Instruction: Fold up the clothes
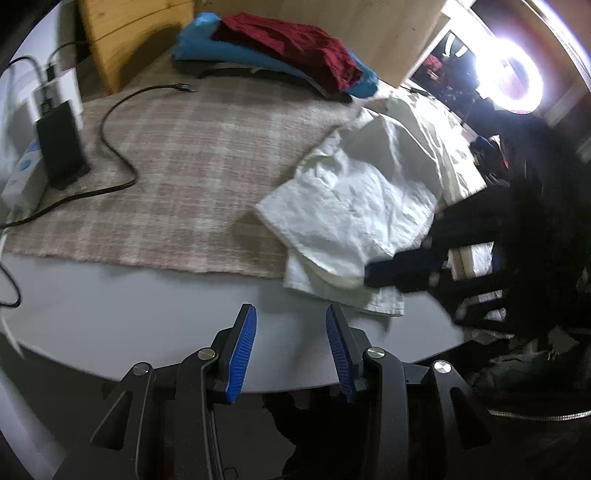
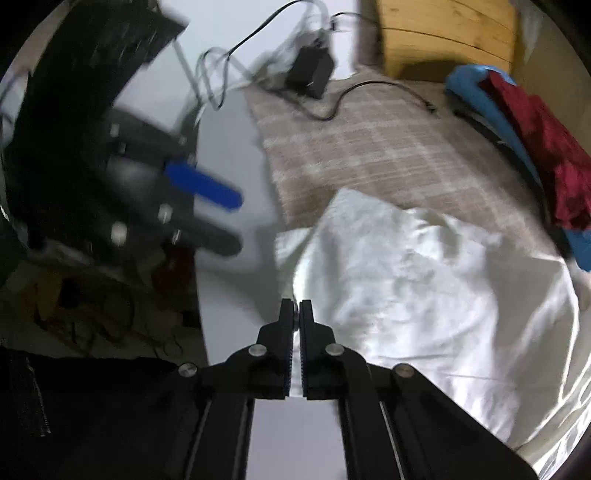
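Ring light [image 1: 509, 79] beyond left tool [image 1: 291, 314]

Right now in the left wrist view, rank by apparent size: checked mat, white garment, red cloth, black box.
1. checked mat
2. white garment
3. red cloth
4. black box; it lies nearer the edge of the fisheye picture, so its rank is unsure.

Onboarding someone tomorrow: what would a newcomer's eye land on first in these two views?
The crumpled white garment spread over the near edge of the checked mat, with the right gripper shut on its edge. Next, the red cloth on top of a blue one at the far side of the mat. The left gripper hangs open over bare table, holding nothing.
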Tool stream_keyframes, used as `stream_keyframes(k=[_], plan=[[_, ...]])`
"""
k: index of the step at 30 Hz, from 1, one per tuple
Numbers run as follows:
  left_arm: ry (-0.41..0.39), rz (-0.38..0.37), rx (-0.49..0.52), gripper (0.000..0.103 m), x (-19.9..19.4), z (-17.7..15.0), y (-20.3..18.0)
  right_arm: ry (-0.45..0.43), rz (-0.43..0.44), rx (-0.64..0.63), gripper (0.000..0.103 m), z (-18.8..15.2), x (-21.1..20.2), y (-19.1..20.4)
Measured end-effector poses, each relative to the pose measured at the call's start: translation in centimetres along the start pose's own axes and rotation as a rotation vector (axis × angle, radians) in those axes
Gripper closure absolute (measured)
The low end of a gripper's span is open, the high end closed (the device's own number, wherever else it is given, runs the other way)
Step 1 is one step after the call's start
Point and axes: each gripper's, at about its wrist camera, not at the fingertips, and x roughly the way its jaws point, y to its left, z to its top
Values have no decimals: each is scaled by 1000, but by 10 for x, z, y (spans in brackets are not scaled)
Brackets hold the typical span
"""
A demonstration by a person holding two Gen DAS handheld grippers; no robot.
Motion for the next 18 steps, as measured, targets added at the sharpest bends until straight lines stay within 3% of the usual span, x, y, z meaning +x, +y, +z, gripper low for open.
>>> stream_keyframes(k=[5,12,14,15,18], plan=[[25,-22,32,66,13,9,-11,-71,51,94,100,-6,-35,-19],[52,1,58,67,28,22,-16,-180,97,209,101,-25,-97,-39],[47,20,77,81,28,22,-17,-191,99,234,101,-32,-107,-44],[44,21,74,100,28,22,-17,-195,100,246,100,-36,-112,-46],[31,15,74,101,28,20,-17,-197,121,258,101,-42,-117,-44]])
